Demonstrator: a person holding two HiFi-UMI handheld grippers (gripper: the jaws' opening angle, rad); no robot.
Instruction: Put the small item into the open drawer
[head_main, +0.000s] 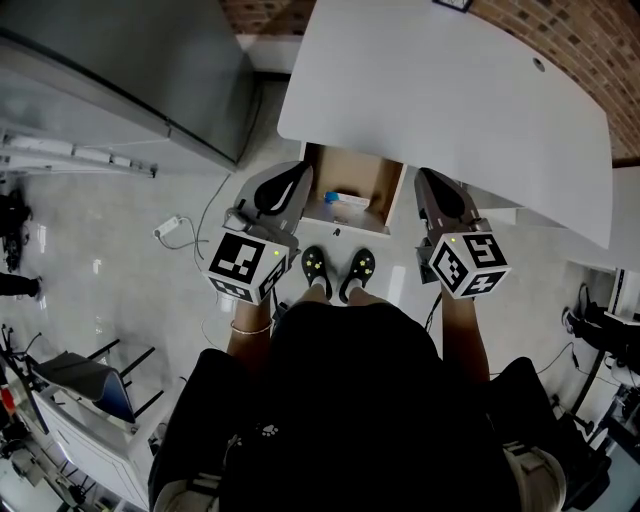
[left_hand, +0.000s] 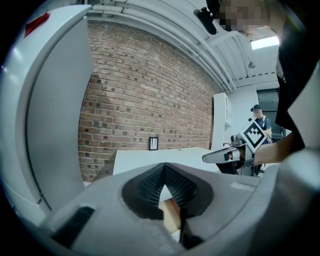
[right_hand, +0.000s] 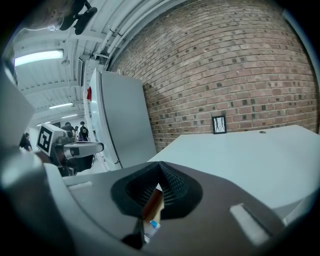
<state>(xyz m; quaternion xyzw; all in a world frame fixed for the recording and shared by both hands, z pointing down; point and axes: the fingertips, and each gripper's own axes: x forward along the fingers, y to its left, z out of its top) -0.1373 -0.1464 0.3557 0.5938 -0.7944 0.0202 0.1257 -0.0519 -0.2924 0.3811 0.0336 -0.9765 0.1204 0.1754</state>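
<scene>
In the head view a wooden drawer (head_main: 382, 190) stands open under the white desk (head_main: 440, 90). A small white item with a blue end (head_main: 345, 199) lies inside it. My left gripper (head_main: 298, 172) is held at the drawer's left side, my right gripper (head_main: 426, 178) at its right side. Both are shut with nothing between the jaws. In the left gripper view the left gripper (left_hand: 164, 169) has its pads meeting, with drawer wood below them. The right gripper view shows the right gripper (right_hand: 161, 167) closed above the drawer, and the small item (right_hand: 151, 228) is far below the jaws.
A tall grey cabinet (head_main: 130, 70) stands left of the desk, in front of a brick wall (left_hand: 150, 95). A cable with a plug (head_main: 170, 228) lies on the floor at left. A chair (head_main: 90, 380) is at the lower left. The person's shoes (head_main: 338, 270) stand before the drawer.
</scene>
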